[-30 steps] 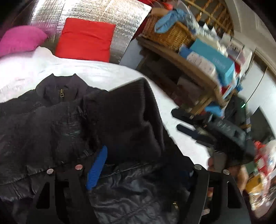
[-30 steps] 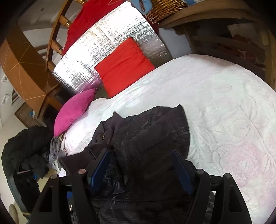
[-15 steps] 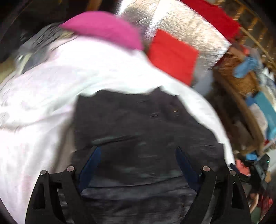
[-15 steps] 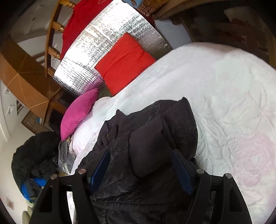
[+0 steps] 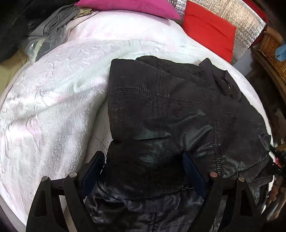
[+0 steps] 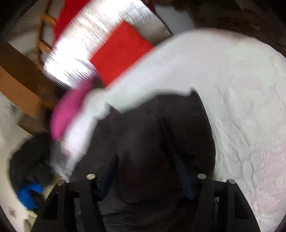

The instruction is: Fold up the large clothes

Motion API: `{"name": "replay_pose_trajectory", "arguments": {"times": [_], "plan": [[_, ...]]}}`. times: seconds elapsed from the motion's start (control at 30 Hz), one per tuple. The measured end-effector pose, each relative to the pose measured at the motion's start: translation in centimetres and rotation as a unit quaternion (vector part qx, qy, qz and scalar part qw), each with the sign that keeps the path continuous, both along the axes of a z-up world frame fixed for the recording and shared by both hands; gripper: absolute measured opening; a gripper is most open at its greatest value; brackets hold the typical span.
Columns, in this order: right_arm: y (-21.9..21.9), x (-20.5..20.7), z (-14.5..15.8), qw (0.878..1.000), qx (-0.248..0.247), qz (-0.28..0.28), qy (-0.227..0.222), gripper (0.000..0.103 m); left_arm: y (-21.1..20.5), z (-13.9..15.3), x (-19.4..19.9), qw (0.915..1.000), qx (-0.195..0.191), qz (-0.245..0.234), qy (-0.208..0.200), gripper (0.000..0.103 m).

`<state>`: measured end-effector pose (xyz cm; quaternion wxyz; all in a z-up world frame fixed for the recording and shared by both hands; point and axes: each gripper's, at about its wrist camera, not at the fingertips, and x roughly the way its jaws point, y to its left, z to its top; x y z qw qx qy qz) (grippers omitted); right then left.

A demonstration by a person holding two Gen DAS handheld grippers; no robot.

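Observation:
A large black quilted jacket lies on the white bedspread, both sleeves folded in over its body, collar toward the red cushion. My left gripper is open, its blue-padded fingers spread over the jacket's lower left part just above the fabric. My right gripper is open over the jacket in a blurred view; its fingers straddle the folded sleeve. Neither holds cloth.
A pink pillow and a red cushion lean on a silver foil board at the bed's head. Grey clothes lie at the far left corner. A wicker basket stands on the right. White bedspread spreads right of the jacket.
The left gripper has let go of the sleeve, swung left and now hangs open over the jacket's left side. The right gripper has moved closer over the jacket and is still moving.

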<state>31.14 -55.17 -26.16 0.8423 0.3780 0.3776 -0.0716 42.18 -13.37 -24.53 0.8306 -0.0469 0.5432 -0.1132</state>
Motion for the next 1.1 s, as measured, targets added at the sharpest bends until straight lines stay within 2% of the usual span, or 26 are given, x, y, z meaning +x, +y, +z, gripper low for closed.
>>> {"name": "replay_pose_trajectory", "arguments": {"times": [0.07,0.13,0.23,0.33,0.4,0.53,0.67,0.7,0.73,0.77,0.9,0.97,1.0,1.1], "plan": [[0.4,0.2,0.0,1.000,-0.028,-0.002,0.013,0.054,0.1,0.6,-0.1,0.9999,-0.004,-0.002,-0.014,0.088],[0.6,-0.1,0.9,0.999,-0.032,-0.003,0.011,0.054,0.2,1.5,-0.7,0.9993,-0.001,-0.008,-0.037,0.088],[0.9,-1.2,2.7,0.999,-0.035,-0.002,-0.028,0.055,0.1,3.4,-1.7,0.9970,-0.008,-0.018,-0.075,0.088],[1.7,-1.7,4.0,0.997,-0.043,0.014,-0.057,0.055,0.4,4.2,-2.3,0.9953,-0.016,-0.027,-0.091,0.088],[2.3,-1.6,3.8,0.997,-0.041,0.029,-0.053,0.055,0.7,3.8,-2.3,0.9959,-0.012,-0.026,-0.086,0.088],[2.7,-0.6,2.0,0.997,-0.055,0.048,0.014,0.055,0.6,1.7,-1.4,0.9986,-0.009,-0.029,-0.042,0.088],[2.1,-1.4,2.5,0.998,-0.045,0.047,0.005,0.057,0.2,1.4,-1.3,0.9989,-0.002,-0.030,-0.034,0.088],[1.8,-1.5,2.6,0.998,-0.039,0.041,0.000,0.062,-0.3,1.3,-1.0,0.9990,-0.003,-0.030,-0.034,0.088],[1.4,-1.8,2.6,0.999,-0.031,0.033,-0.004,0.071,-0.3,1.2,-1.0,0.9991,-0.005,-0.029,-0.031,0.088],[0.9,-1.9,2.4,0.999,-0.021,0.022,-0.008,0.074,-0.5,1.1,-1.2,0.9992,-0.004,-0.029,-0.028,0.088],[0.7,-0.6,0.1,0.999,0.023,0.022,-0.004,0.076,-1.0,0.5,-1.0,0.9990,0.010,-0.036,-0.024,0.088],[1.8,0.3,-0.1,1.000,-0.004,0.031,0.002,0.075,-1.4,0.3,-0.8,0.9990,0.011,-0.037,-0.024,0.088],[2.4,0.4,0.1,0.999,-0.025,0.035,0.005,0.072,-1.4,0.2,-0.8,0.9990,0.011,-0.036,-0.024,0.088],[4.0,0.7,1.1,0.995,-0.084,0.048,0.004,0.017,-1.6,0.1,-0.3,0.9994,0.003,-0.028,-0.018,0.088]]}}
